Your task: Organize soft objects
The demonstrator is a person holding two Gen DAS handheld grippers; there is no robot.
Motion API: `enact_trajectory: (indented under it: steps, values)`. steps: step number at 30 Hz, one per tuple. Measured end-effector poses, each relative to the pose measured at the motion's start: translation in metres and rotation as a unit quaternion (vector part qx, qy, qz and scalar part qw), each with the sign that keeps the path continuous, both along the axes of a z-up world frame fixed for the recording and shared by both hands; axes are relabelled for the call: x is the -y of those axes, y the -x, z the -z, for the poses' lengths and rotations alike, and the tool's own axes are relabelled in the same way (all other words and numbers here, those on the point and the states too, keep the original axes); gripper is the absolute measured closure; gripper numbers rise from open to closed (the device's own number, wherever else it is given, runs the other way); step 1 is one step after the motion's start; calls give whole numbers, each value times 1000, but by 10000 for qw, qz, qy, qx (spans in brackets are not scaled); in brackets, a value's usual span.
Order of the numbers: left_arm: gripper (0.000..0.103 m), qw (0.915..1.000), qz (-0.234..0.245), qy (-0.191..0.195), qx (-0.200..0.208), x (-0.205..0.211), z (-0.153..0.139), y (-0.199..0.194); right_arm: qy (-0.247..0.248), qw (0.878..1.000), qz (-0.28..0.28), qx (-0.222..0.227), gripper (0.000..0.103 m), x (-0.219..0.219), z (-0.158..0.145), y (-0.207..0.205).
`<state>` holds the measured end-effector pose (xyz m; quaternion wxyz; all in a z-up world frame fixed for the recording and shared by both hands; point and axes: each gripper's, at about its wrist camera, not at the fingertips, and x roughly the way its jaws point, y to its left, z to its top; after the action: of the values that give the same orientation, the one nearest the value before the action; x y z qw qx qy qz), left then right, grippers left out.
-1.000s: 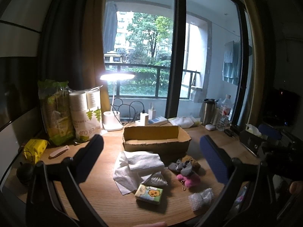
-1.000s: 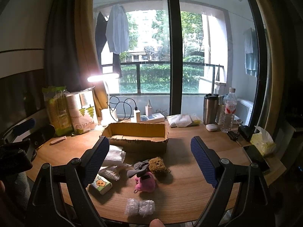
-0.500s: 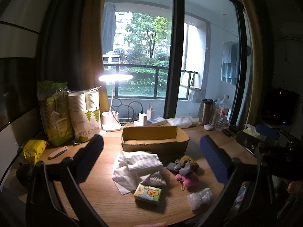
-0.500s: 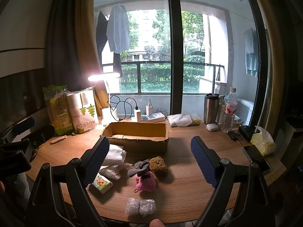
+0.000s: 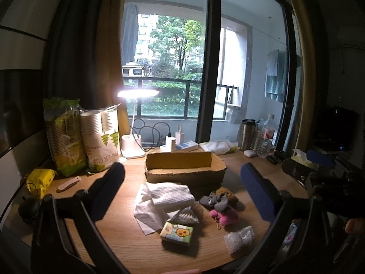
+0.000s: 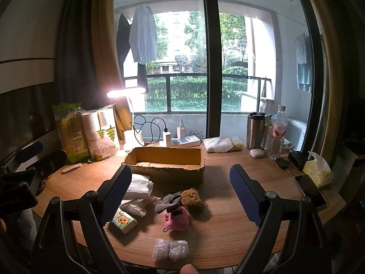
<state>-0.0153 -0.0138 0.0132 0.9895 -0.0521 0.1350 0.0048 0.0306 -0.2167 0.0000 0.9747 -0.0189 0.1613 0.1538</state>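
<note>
An open cardboard box (image 5: 184,167) (image 6: 165,166) stands mid-table. In front of it lie white folded cloths (image 5: 164,197) (image 6: 138,186), a small tissue pack with a cartoon print (image 5: 176,233) (image 6: 123,221), a pink plush (image 5: 224,215) (image 6: 176,219) with a grey cloth piece (image 5: 213,199) (image 6: 168,202) on it, a brown sponge (image 5: 225,194) (image 6: 192,197) and a bubble-wrap roll (image 5: 239,238) (image 6: 171,248). My left gripper (image 5: 182,171) and right gripper (image 6: 180,175) are open, empty, held above the table's near edge.
Paper cup packs (image 5: 100,141), a lit desk lamp (image 5: 134,146) and a power strip (image 6: 182,141) stand at the back. A steel tumbler (image 6: 255,131), water bottle (image 6: 277,132) and tissue bag (image 6: 318,170) are at the right. A yellow pack (image 5: 40,180) lies far left.
Both views have shifted only slightly; the objects on the table have not moved and both grippers stay open.
</note>
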Motion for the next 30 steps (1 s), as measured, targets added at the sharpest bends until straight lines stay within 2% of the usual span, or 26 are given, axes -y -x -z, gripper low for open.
enact_trajectory:
  steps: [13, 19, 30]
  values:
    - [1, 10000, 28, -9, -43, 0, 0, -2, -6, 10000, -28, -72, 13, 2, 2, -2]
    - [1, 9998, 17, -13, -208, 1, 8, -8, 9, 9998, -36, -173, 13, 4, 9, -5]
    - [1, 9952, 29, 29, -976, -1, 56, -38, 332, 9948, -135, -955, 13, -5, 64, -28]
